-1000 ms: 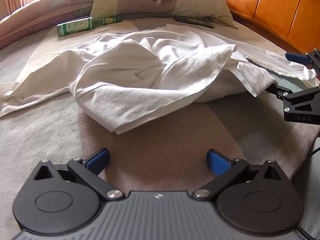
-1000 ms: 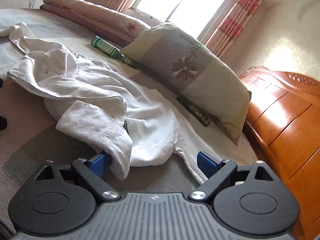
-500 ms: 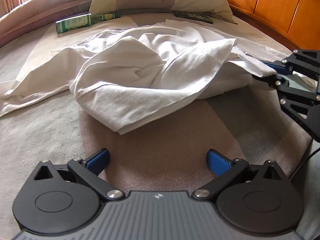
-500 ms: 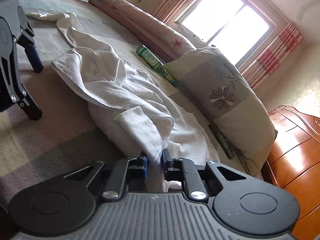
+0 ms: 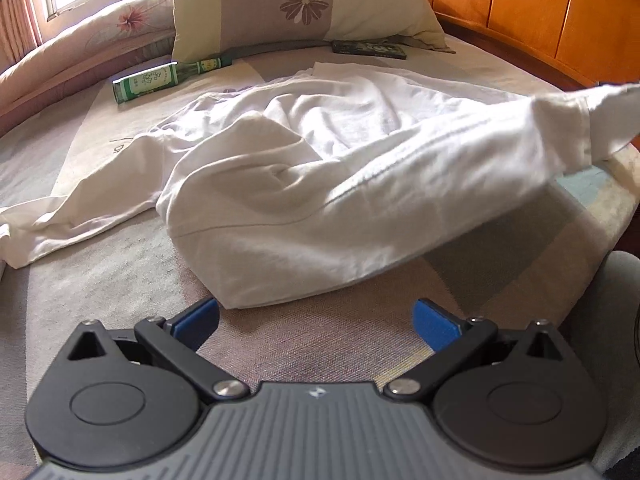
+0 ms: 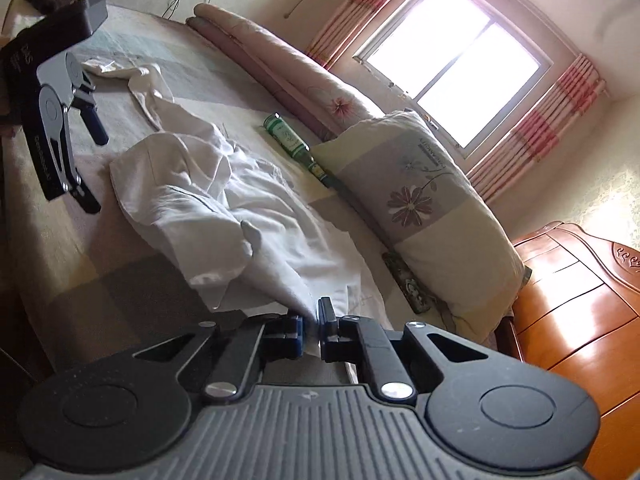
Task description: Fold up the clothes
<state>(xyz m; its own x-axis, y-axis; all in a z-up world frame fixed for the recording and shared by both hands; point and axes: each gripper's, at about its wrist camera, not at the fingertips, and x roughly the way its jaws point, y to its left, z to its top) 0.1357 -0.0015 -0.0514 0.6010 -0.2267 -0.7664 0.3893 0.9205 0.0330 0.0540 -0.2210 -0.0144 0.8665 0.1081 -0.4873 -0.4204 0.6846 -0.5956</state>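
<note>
**White shirt lifted by one corner for folding**

White cotton, a rumpled shirt (image 5: 304,184) lies across the middle of the bed (image 5: 100,288), one sleeve trailing off toward the left. The right gripper (image 6: 310,330) has its fingers pinched tight on a corner of the cloth and holds it raised off the bed, probably to pull the heap open and flat. The left gripper (image 5: 316,322) hovers just short of the near hem, fingers spread wide with nothing between them, well placed to take a second corner. A green bottle (image 5: 160,80) lies on its side by the pillow (image 5: 304,0); its contents cannot be made out.
</note>
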